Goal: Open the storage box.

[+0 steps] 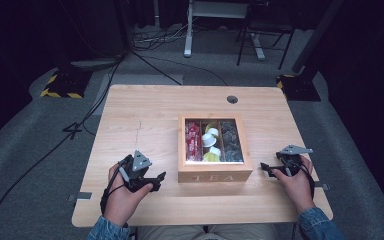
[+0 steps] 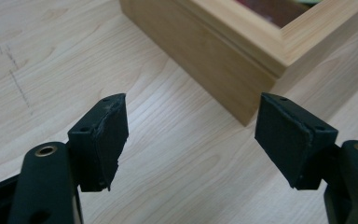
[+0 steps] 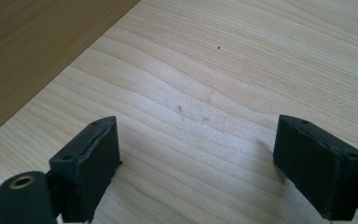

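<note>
Tea box (image 1: 215, 172) sits mid-tabletop (image 1: 145, 115), lid shut, glass window showing packets in three compartments. Left claw (image 1: 157, 177) rests on tabletop just left of box, jaws spread wide, empty, aimed at box's near left corner (image 2: 256, 114). Right claw (image 1: 265, 167) just right of box, released too, holding nothing. Both flank box, likely staged to steady box and lift lid.

Pale, matt wooden worktop (image 1: 145, 110) with visible grain; smooth light-wood tea box (image 1: 215, 175); tongs' pads (image 2: 103, 140) matt black, rough-edged rubber.
</note>
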`<state>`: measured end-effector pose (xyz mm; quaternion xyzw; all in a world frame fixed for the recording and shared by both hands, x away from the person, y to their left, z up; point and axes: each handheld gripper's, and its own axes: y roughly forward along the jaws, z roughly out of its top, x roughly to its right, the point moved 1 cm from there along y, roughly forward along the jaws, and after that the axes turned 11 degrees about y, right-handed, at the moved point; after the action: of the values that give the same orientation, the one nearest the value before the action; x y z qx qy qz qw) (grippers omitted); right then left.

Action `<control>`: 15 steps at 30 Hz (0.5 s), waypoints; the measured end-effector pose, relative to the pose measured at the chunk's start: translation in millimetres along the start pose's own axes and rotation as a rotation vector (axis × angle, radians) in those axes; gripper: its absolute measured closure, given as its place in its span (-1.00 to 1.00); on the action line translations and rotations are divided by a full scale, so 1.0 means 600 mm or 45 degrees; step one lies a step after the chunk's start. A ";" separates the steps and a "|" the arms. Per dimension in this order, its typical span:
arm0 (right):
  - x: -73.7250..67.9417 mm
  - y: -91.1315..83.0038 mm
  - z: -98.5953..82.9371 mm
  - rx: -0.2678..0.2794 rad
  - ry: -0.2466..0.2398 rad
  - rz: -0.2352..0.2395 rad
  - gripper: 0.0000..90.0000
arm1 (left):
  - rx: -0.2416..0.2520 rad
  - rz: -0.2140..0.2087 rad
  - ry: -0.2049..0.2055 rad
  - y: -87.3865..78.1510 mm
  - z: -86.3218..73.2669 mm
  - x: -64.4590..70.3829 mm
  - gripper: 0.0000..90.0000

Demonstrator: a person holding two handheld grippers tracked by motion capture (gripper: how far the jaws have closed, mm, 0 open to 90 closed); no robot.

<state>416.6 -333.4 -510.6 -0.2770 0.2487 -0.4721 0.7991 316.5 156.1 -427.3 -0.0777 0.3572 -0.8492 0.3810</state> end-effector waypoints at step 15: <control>0.000 0.000 0.000 -0.001 0.000 -0.002 -0.68 | 0.145 -0.133 -0.047 0.015 0.013 0.038 -0.37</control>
<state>416.6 -333.5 -510.6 -0.2774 0.2485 -0.4726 0.7987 309.1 131.9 -430.7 -0.0902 0.2967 -0.8852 0.3467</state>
